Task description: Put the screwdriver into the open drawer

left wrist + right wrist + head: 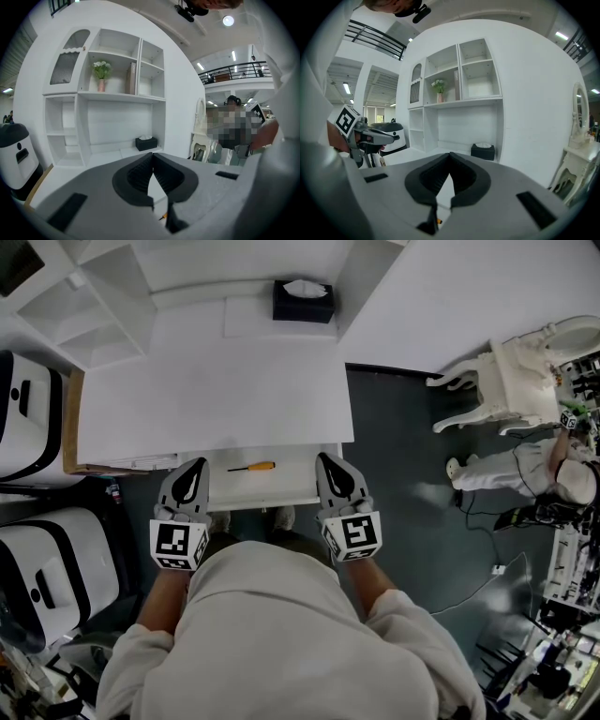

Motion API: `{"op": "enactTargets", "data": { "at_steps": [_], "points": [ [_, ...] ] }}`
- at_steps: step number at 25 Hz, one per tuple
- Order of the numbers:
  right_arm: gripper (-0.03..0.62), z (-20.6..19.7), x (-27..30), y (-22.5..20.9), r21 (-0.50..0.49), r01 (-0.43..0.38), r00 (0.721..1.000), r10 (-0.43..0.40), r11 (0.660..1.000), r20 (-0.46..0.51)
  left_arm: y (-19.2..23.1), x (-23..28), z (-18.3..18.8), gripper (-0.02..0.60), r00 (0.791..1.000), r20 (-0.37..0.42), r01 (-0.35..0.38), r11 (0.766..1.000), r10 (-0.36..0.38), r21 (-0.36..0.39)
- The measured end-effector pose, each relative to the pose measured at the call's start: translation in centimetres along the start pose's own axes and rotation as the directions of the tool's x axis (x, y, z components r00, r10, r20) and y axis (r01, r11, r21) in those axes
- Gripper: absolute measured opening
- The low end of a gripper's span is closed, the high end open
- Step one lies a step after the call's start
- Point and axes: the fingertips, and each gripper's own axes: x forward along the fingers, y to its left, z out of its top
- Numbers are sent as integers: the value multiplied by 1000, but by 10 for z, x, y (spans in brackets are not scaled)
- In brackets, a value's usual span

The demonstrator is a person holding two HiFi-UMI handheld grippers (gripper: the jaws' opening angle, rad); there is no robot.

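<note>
Fingers (137,174) of our left gripper (195,465) are pressed together on nothing, and our right gripper (324,459) is likewise closed and empty. We hold the 2 grippers near the front corners of the open drawer (281,488), 1 at each side. Between them the screwdriver (251,467) lies flat inside the drawer, its orange handle toward the right. At the back of the white table (216,390) sits a black tissue box (303,301)

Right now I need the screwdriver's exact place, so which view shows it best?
The head view: the whole screwdriver lies in the open drawer, seen from above. Each gripper view catches only a small orange sliver of it near the bottom edge.
</note>
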Motion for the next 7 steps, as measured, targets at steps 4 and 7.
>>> {"op": "enactTargets", "data": {
  "at_steps": [4, 7],
  "points": [
    [3, 2, 0, 0, 1, 1, 1000, -1, 1000, 4, 0, -1, 0, 5, 1000, -1, -1, 1000, 1, 2],
    [4, 2, 0, 0, -2, 1, 1000, -1, 1000, 6, 0, -1, -1, 5, 1000, 0, -2, 1000, 2, 3]
  ]
}}
